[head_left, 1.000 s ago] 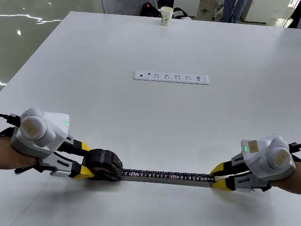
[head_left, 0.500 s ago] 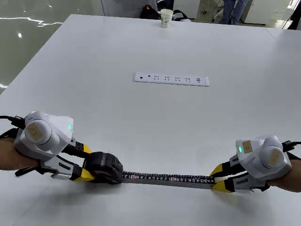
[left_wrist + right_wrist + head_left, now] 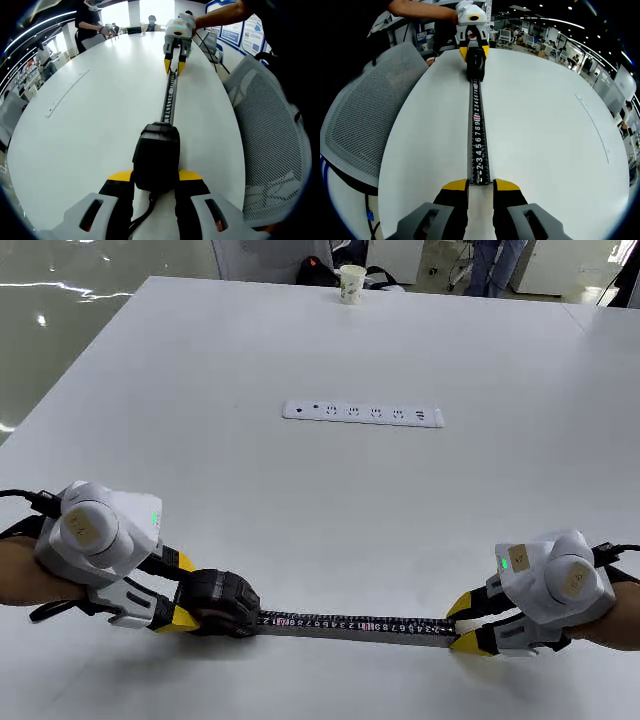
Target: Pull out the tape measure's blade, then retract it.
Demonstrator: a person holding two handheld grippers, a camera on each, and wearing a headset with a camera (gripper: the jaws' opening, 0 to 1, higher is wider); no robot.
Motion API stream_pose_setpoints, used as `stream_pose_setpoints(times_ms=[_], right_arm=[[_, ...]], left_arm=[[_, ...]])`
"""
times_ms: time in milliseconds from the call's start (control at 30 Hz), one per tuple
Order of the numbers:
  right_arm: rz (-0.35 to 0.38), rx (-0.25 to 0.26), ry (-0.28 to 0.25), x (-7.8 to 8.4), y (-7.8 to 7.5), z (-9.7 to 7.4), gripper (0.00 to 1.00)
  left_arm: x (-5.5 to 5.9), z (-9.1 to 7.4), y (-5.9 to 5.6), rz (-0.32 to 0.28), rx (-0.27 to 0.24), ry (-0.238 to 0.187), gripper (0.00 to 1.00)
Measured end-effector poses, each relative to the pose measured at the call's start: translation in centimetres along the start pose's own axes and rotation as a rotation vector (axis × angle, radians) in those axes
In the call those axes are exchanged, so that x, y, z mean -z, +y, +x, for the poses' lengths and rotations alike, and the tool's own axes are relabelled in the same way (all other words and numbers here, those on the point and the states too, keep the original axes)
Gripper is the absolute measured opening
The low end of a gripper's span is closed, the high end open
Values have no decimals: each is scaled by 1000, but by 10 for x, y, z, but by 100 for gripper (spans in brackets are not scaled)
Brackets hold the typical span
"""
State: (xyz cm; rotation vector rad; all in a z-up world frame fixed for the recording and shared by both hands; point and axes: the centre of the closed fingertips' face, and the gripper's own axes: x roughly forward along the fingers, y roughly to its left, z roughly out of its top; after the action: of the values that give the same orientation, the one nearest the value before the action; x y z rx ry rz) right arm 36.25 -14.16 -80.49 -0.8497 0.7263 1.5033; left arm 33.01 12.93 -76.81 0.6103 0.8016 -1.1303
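Stretching along the near edge of the broad white table (image 3: pixel 330 500), a dark metal blade printed with white and red numerals (image 3: pixel 350 625) runs in a straight line, low over the surface, from left to right. It comes out of a black rounded tape measure case (image 3: pixel 218 602), which sits at the person's left, close to the table's front edge.

The left hand-held gripper (image 3: pixel 185 592) has its two yellow-tipped jaws closed against the sides of the case. In the left gripper view, the case fills the gap between the jaws and a thin black strap hangs back from it toward the camera. The blade leads away from the case to the other gripper.

The right hand-held gripper (image 3: pixel 460 624) is at the far end of the blade, well apart from the case. Its jaws are drawn in to a narrow gap, and the right gripper view shows the blade's tip caught between the yellow tips. The lowest numerals sit just ahead of them. Whether the blade touches the table along its length cannot be told.

Farther back, near the middle of the table, lies a long white power strip (image 3: pixel 362 413). A white paper cup with a green pattern (image 3: pixel 350 283) stands upright at the far edge. A grey mesh-backed chair (image 3: pixel 270 115) stands beside the table on the person's side.
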Motion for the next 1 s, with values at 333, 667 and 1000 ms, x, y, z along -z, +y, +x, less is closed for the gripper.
stream_pose_setpoints(times_ms=[333,667,1000], right_arm=[[25,15,-3,3,2,-5,23],[60,36,-12,5,9,-11,34],[91,63,-36,2,20,-17,44]], left_arm=[[-5,1,-1,-35,-9,-2,33],[0,-8,-7,-98,-25,1,48],[6,-14,-19,-181,-54,-4,63]])
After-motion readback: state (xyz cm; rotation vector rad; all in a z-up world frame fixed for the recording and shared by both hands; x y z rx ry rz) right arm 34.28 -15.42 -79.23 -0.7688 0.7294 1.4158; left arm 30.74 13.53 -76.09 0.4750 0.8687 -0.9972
